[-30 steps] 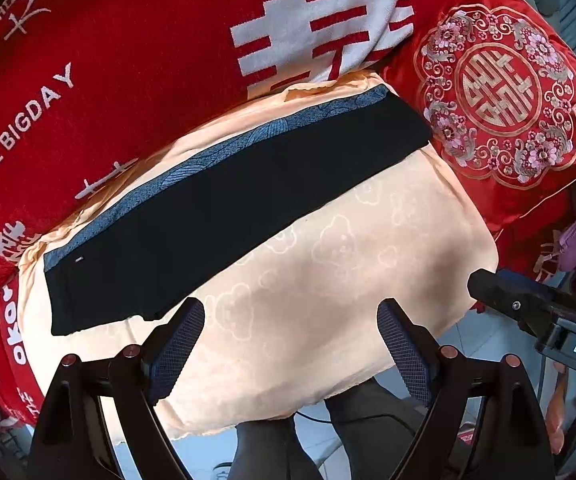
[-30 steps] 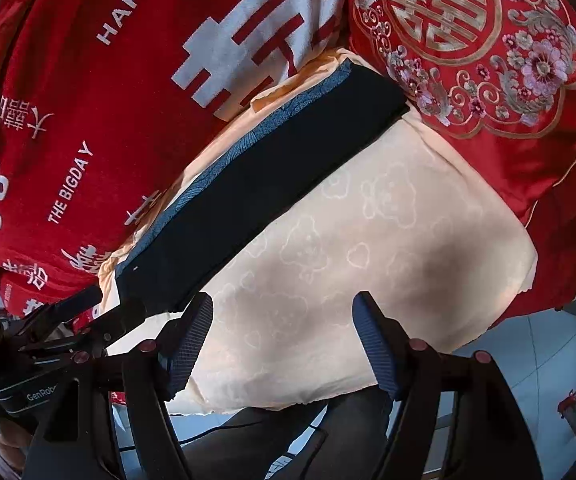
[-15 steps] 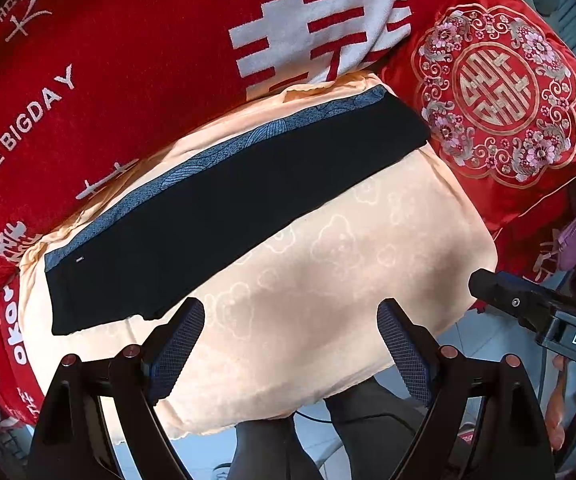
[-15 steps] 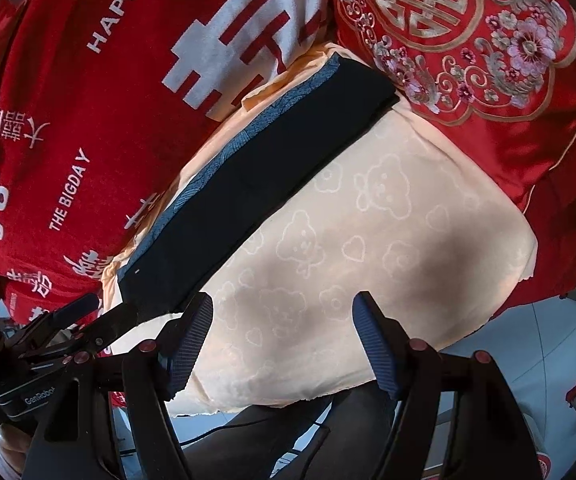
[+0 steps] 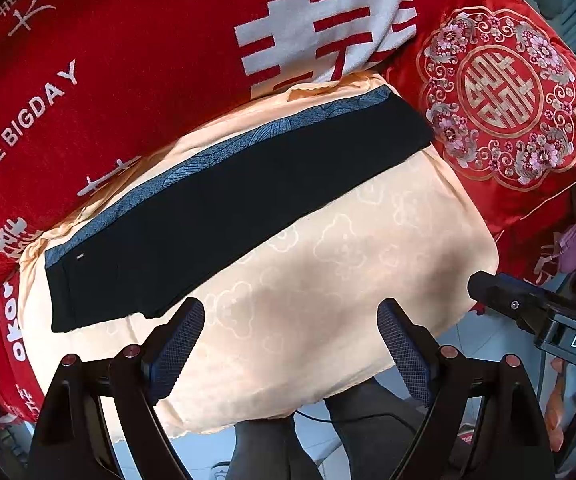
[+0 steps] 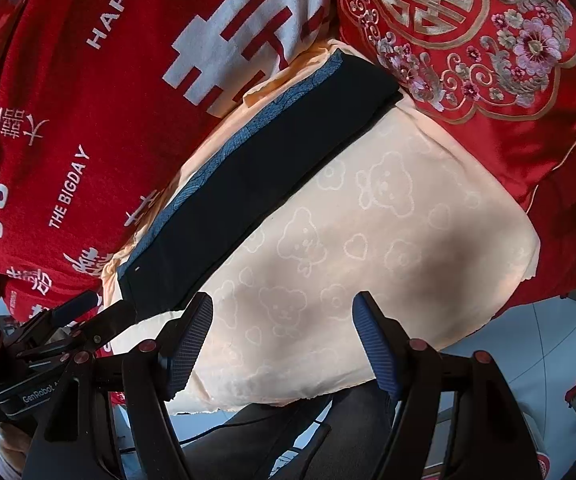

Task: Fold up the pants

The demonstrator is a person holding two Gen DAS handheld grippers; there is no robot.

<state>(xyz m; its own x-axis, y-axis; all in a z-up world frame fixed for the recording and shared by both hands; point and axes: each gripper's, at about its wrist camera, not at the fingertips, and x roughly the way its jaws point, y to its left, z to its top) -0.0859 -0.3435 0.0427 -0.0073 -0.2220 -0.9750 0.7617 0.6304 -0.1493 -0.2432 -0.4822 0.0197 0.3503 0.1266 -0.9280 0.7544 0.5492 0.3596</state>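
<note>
Black pants with a blue patterned side stripe lie folded lengthwise in a long flat strip on a peach cloth. They also show in the right wrist view. My left gripper is open and empty, above the cloth's near part, its left fingertip close to the pants' near-left end. My right gripper is open and empty above the cloth, nearer than the pants. The left gripper's body shows in the right wrist view.
A red blanket with white lettering lies behind the cloth. A red embroidered pillow lies at the right, touching the pants' far end. The person's dark trousers and pale floor are below the cloth's front edge.
The right gripper has shifted slightly, so the pants and cloth slide up and left in its view. The left gripper has barely moved. Both stay open.
</note>
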